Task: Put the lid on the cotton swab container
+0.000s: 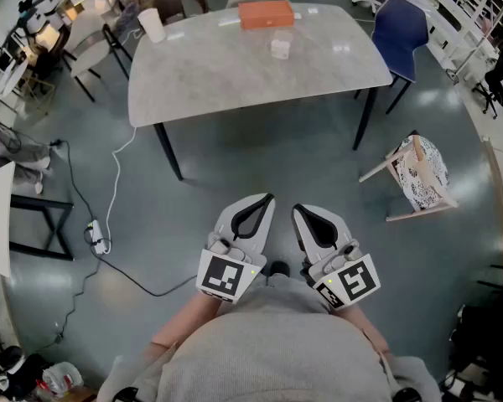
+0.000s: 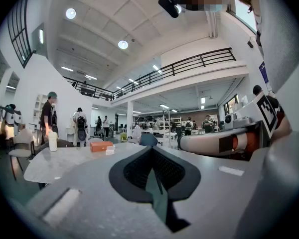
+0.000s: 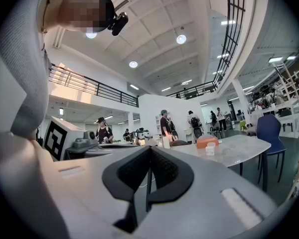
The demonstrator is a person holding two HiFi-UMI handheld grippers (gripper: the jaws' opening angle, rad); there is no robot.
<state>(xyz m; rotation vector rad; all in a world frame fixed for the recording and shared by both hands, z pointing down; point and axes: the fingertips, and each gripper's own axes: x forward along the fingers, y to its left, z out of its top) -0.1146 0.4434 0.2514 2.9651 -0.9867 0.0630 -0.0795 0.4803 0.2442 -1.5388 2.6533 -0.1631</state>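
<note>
Count, one grey marble-topped table [image 1: 235, 78]. It carries one flat orange rectangular box [image 1: 266, 13], one small clear plastic cotton swab container [image 1: 280, 48] and one white cylindrical cup [image 1: 152, 25]. Two grippers: left hand-held gripper [image 1: 267, 199], right hand-held gripper [image 1: 297, 211]. One blue chair [image 1: 400, 25].

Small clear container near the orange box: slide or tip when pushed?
Looks like a small clear plastic container, so probably light and apt to slide on the glossy table. It seems squat, so tipping looks less likely than skidding. Smooth walls could slip in a grip.
</note>
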